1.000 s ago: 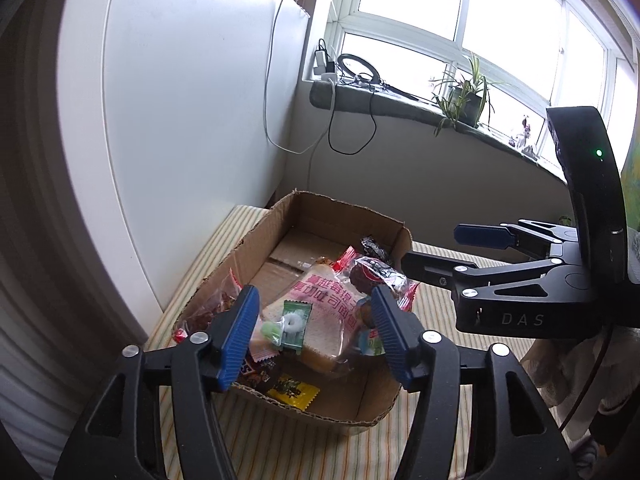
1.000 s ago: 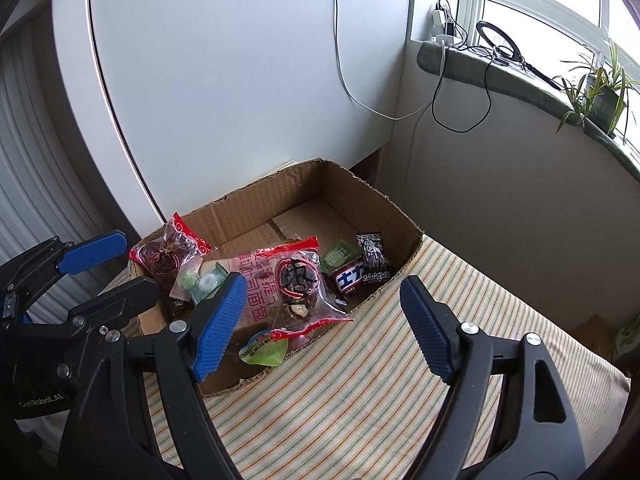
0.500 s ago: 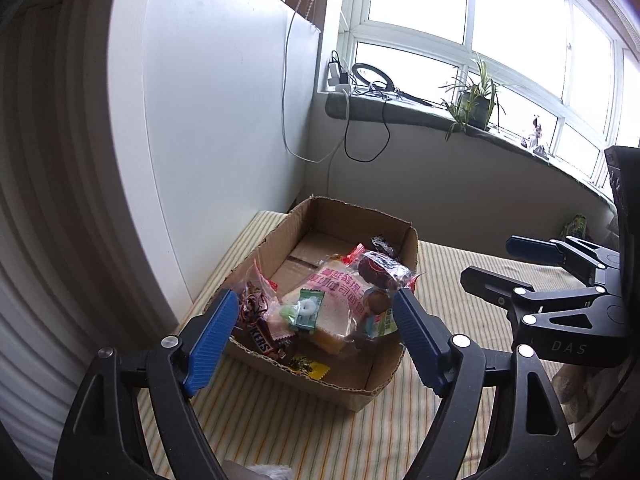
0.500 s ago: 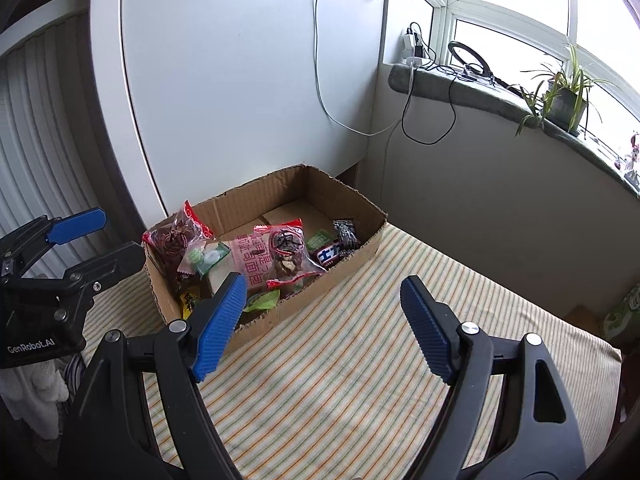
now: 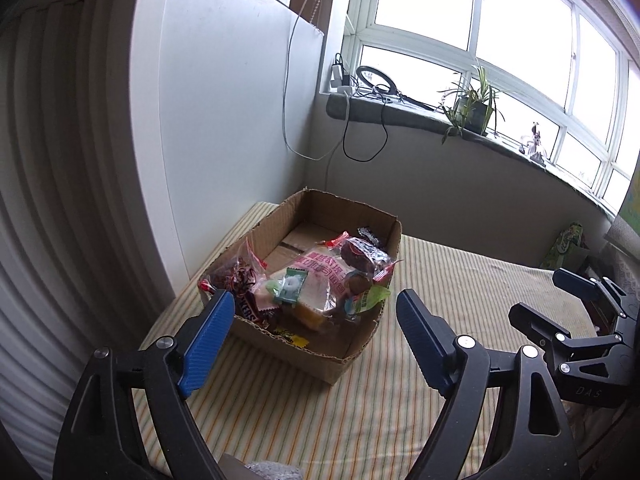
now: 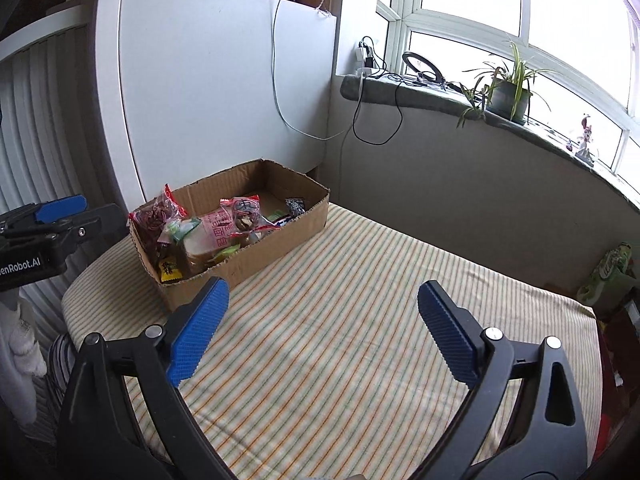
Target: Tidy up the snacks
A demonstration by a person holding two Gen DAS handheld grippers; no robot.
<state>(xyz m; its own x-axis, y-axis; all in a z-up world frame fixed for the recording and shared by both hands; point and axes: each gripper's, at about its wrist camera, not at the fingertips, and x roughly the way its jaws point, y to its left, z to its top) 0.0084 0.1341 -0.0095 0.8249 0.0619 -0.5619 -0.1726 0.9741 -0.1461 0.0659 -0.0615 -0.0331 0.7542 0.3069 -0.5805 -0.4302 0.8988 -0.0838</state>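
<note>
An open cardboard box (image 5: 362, 350) (image 6: 280, 248) stands at the far left of the striped tablecloth and holds several wrapped snacks. Among them are a pink-labelled bread pack (image 5: 320, 276) (image 6: 212, 234), a red-edged clear bag (image 5: 234, 276) (image 6: 154, 216) and a green sweet (image 5: 290, 288). My left gripper (image 5: 314, 320) is open and empty, held back from the box's near wall. My right gripper (image 6: 322, 316) is open and empty over bare cloth, to the right of the box. Each gripper shows at the edge of the other's view, the right one (image 5: 576, 304) and the left one (image 6: 60, 212).
A white cabinet panel (image 6: 224, 92) rises behind the box. A grey sill (image 6: 440, 100) carries a potted plant (image 6: 508, 88), cables and a ring light. A green bag (image 6: 608, 276) sits past the table's right end. The striped cloth (image 6: 380, 300) stretches right of the box.
Both grippers have drawn back and up from the box, which now looks smaller and farther. Both stayed open and empty. The snacks have not moved.
</note>
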